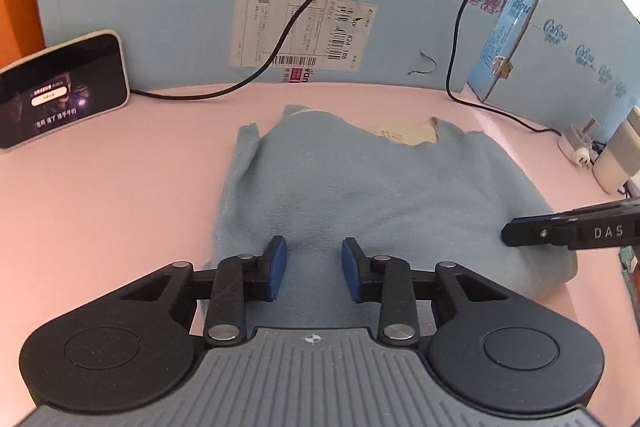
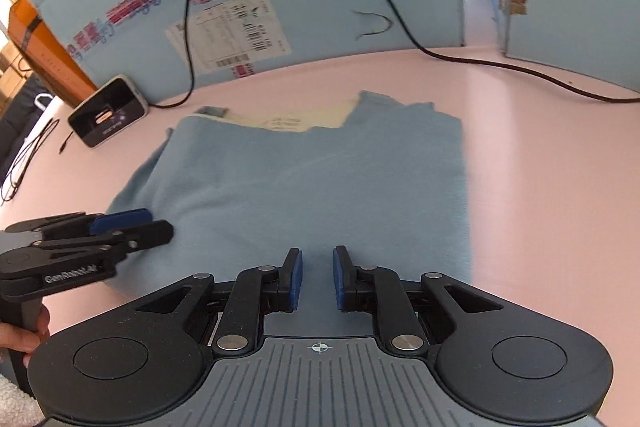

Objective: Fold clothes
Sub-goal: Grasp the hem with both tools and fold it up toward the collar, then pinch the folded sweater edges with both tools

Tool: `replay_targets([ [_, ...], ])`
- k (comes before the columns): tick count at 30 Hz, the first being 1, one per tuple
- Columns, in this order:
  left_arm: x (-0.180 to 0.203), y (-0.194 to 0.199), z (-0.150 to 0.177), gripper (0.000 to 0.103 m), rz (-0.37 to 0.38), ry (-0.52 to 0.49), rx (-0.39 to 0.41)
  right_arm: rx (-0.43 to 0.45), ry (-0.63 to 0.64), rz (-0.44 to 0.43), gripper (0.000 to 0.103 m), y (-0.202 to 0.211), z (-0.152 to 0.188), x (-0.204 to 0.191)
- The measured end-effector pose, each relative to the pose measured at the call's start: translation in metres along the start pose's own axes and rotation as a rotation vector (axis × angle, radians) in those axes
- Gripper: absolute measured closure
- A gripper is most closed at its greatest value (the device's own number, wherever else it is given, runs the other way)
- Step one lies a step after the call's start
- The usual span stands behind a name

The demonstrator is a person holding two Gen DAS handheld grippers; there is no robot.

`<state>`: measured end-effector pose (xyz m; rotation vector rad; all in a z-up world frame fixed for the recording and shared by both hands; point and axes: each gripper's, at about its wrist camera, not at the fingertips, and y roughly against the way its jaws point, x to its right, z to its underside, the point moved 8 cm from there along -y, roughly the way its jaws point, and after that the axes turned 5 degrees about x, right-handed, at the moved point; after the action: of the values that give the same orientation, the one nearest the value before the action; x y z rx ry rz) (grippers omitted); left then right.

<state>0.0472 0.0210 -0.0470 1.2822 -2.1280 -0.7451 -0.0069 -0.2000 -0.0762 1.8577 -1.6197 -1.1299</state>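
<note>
— Both grippers over the blue garment, which lies flat on the pink table, already folded into a rough rectangle. Collar and pale label at the far edge.

— Fingers?

— Left gripper: jaws apart, blue pads clear of the cloth, nothing between them. Right gripper: narrower gap, also empty.

— Which way does the cloth lie from them?

— Straight ahead and below. Each gripper sits at the near hem, left toward the left corner, right toward the right. Long axis looks to run near-to-far.

— Next move, likely?

— Pinch the near hem at both corners, carry it toward the collar. Neither hand nearer; roughly level.
</note>
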Motion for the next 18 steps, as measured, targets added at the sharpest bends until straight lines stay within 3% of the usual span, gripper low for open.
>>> replay_targets([
  [4, -0.003, -0.001, -0.005, 0.072, -0.012, 0.038, -0.003, 0.016, -0.028, -0.007, 0.093, 0.001, 0.000, 0.006],
  [5, -0.005, 0.004, -0.007, 0.065, -0.007, 0.083, -0.017, 0.018, -0.032, -0.005, 0.093, 0.002, 0.000, 0.006],
  [7, -0.011, 0.018, -0.012, 0.039, -0.017, 0.153, -0.018, 0.017, -0.048, -0.006, 0.087, 0.009, 0.000, 0.005],
  [8, -0.014, 0.031, -0.015, 0.019, -0.029, 0.153, 0.017, 0.024, -0.046, 0.007, 0.078, 0.017, 0.001, 0.001],
  [9, -0.017, 0.043, -0.017, 0.012, -0.053, 0.130, 0.053, 0.033, -0.042, 0.022, 0.066, 0.026, 0.001, -0.004],
  [10, -0.020, 0.056, -0.019, 0.011, -0.076, 0.107, 0.087, 0.061, -0.015, 0.034, 0.058, 0.038, 0.003, -0.011],
  [11, -0.021, 0.064, -0.018, 0.011, -0.097, 0.086, 0.093, 0.092, 0.016, 0.046, 0.044, 0.050, 0.005, -0.017],
  [12, -0.022, 0.070, -0.015, 0.011, -0.113, 0.076, 0.089, 0.111, 0.059, 0.075, 0.039, 0.060, 0.011, -0.021],
  [15, -0.022, 0.084, 0.001, 0.011, -0.137, 0.037, 0.065, 0.144, 0.201, 0.186, 0.039, 0.085, 0.031, -0.030],
  [18, -0.002, 0.089, 0.022, 0.011, -0.152, -0.136, 0.041, 0.136, 0.371, 0.313, 0.039, 0.096, 0.050, -0.034],
])
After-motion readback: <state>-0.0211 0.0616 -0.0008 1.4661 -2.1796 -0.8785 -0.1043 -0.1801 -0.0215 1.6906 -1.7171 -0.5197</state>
